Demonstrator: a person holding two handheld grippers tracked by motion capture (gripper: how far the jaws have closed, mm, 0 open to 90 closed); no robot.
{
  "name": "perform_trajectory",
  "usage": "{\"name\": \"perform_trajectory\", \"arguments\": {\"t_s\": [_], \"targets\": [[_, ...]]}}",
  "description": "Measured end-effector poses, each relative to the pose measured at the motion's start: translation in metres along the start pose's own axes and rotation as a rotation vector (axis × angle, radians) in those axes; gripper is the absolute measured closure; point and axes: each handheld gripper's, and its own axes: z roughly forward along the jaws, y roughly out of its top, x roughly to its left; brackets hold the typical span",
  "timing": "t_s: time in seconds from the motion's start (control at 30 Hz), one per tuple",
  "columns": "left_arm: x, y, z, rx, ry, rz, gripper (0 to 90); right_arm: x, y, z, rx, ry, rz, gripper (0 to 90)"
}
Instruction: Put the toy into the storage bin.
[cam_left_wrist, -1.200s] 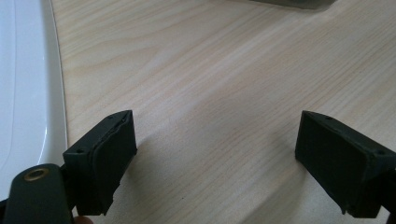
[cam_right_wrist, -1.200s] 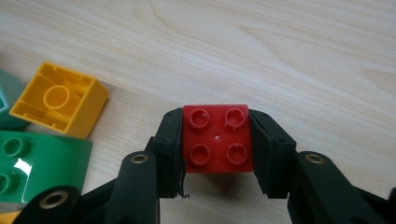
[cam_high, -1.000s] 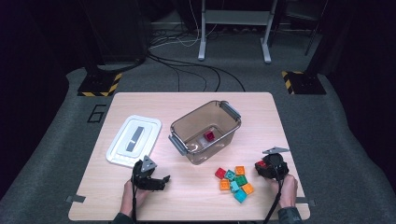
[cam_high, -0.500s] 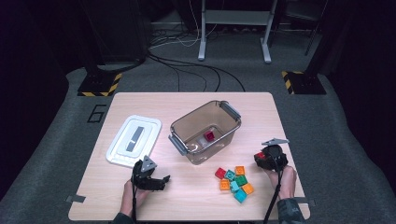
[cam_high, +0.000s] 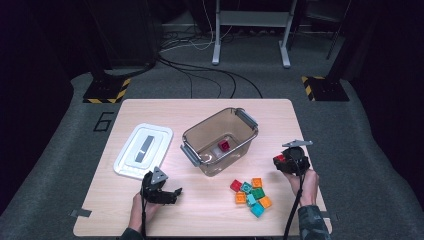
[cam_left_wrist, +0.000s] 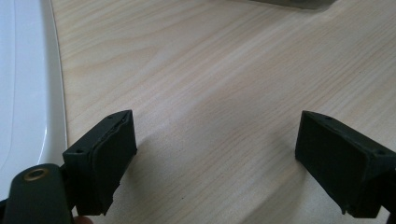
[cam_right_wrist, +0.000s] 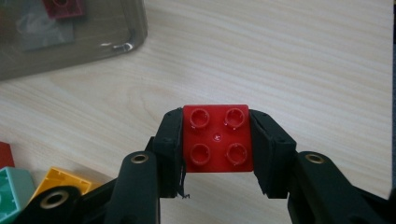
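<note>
High view, from nine o'clock across: the white lid (cam_high: 143, 151) lies flat on the counter (cam_high: 210, 107). At seven o'clock the left gripper (cam_high: 170, 193) rests low, its fingers (cam_left_wrist: 109, 161) spread wide over bare wood, holding nothing. The clear bin (cam_high: 220, 141) stands at centre with a dark red brick (cam_high: 224, 145) inside. A cluster of coloured bricks (cam_high: 251, 194) sits at five o'clock. At four o'clock the right gripper (cam_high: 280, 161) is raised, fingers (cam_right_wrist: 169, 144) clamped on a red brick (cam_right_wrist: 217, 138), studs toward the camera.
</note>
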Motion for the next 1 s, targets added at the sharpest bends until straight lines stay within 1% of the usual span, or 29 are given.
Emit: {"name": "perform_trajectory", "arguments": {"t_s": [0.03, 0.17, 0.2, 0.23, 0.6, 0.67, 1.0], "targets": [[0.000, 0.000, 0.000, 0.001, 0.000, -0.001, 12.1, 0.000, 0.002, -0.001, -0.011, -0.007, -0.003, 58.0], [0.000, 0.000, 0.000, 0.000, 0.000, 0.000, 12.2, -0.002, 0.012, -0.006, -0.018, -0.010, -0.010, 58.0], [0.000, 0.000, 0.000, 0.000, 0.000, -0.001, 12.1, -0.002, 0.014, -0.007, -0.026, -0.018, -0.013, 58.0], [0.000, 0.000, 0.000, -0.007, 0.000, -0.003, 12.2, -0.002, 0.017, -0.008, -0.024, -0.014, -0.010, 58.0], [0.000, 0.000, 0.000, -0.007, 0.001, -0.005, 12.2, -0.004, 0.037, -0.015, -0.054, -0.029, -0.030, 58.0], [0.000, 0.000, 0.000, -0.007, 0.000, -0.004, 12.2, -0.004, 0.041, -0.017, -0.052, -0.029, -0.030, 58.0], [0.000, 0.000, 0.000, -0.007, 0.001, -0.005, 12.2, -0.004, 0.062, -0.025, -0.086, -0.039, -0.047, 58.0]]}}
